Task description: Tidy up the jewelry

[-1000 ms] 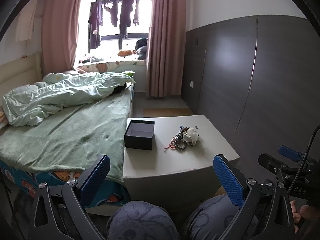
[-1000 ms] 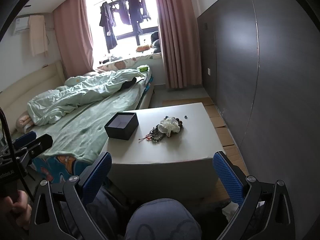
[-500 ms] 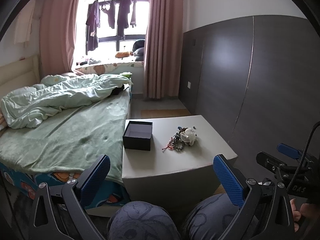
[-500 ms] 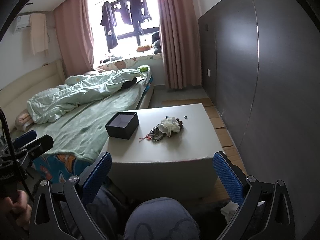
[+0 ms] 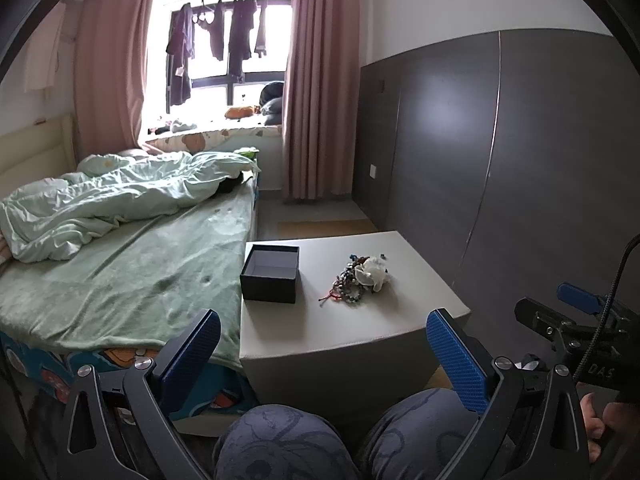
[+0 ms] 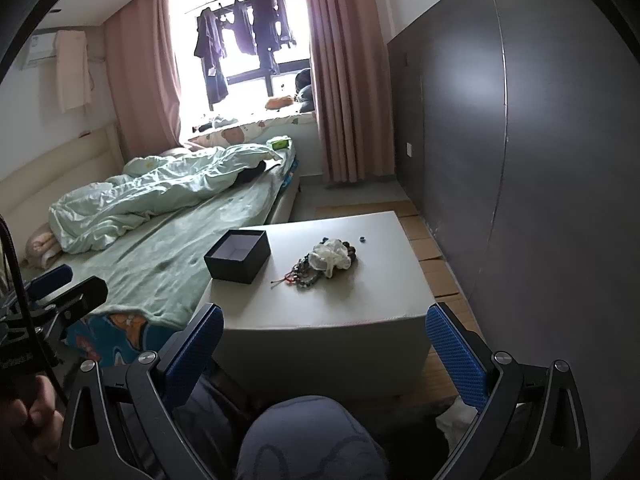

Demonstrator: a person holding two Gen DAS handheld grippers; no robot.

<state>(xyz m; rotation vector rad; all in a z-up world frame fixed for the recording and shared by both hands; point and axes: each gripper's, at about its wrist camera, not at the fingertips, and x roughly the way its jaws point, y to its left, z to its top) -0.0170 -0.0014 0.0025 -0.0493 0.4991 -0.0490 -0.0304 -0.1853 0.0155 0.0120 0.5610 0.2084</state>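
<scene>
A pile of beaded bracelets (image 5: 347,286) (image 6: 305,274) with a white scrunchie (image 5: 372,273) (image 6: 331,257) lies in the middle of a low white table (image 5: 360,332) (image 6: 360,300). An open, empty black box (image 5: 271,272) (image 6: 238,255) stands on the table's left side. A small blue bead (image 6: 362,239) lies apart, farther back. My left gripper (image 5: 323,352) and right gripper (image 6: 325,344) are both open and empty, held well short of the table's near edge, above the person's knees.
A bed with a green sheet (image 5: 120,272) and a rumpled duvet (image 5: 120,196) adjoins the table's left. A dark panelled wall (image 5: 500,160) runs along the right. Pink curtains (image 5: 320,100) and a window stand at the back. The person's knees (image 5: 288,440) lie below the grippers.
Both views have shifted slightly; the left gripper has drifted and turned a little, and the table sits slightly differently in frame. Both grippers stay open. Nothing on the table has moved.
</scene>
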